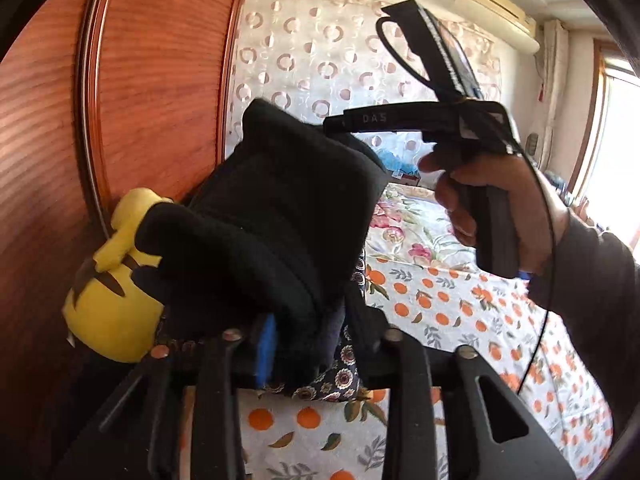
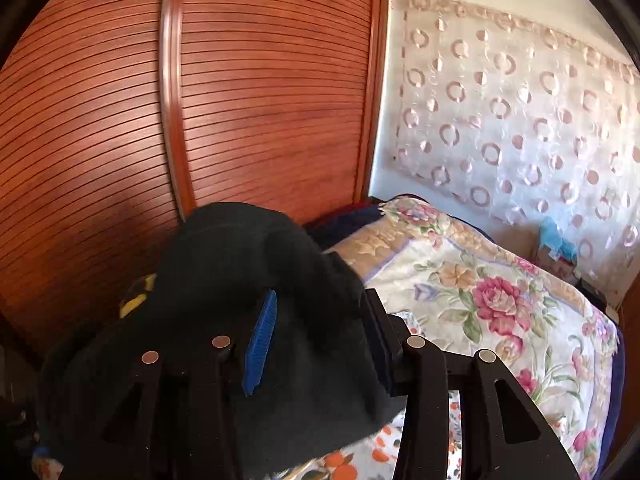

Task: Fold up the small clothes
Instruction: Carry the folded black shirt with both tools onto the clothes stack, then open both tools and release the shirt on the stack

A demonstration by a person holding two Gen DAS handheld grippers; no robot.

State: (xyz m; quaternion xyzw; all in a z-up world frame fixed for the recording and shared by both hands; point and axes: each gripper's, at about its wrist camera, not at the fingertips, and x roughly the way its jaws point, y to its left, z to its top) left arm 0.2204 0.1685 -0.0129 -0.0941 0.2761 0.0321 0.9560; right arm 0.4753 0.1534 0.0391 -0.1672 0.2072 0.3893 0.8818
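Left wrist view. The left gripper (image 1: 308, 344) points along a black garment (image 1: 276, 208) that bulks up directly ahead of it. Cloth lies between the jaws, beside the blue pad (image 1: 266, 348); whether the pads press on it cannot be told, as the fabric hides them. The garment rests on a stack against the wooden wardrobe (image 1: 132, 92), over a dark flowered cloth (image 1: 328, 384), with a yellow toy (image 1: 116, 280) touching its left side. To the right, a hand (image 1: 500, 208) holds the other gripper's handle above the orange-print sheet (image 1: 460, 320), well clear of the garment.

Right wrist view. The right gripper (image 2: 316, 344) has the same garment (image 2: 248, 264) draped between and over its jaws. The jaws stand apart; the blue pad (image 2: 262, 340) shows bare on its inner face, so the cloth looks released rather than pinched. The garment's long axis runs from lower left to upper right, away from the camera. A flowered quilt (image 2: 500, 300) lies just beside it on the right; the wardrobe (image 2: 260, 100) closes off the far side and limits any forward move.
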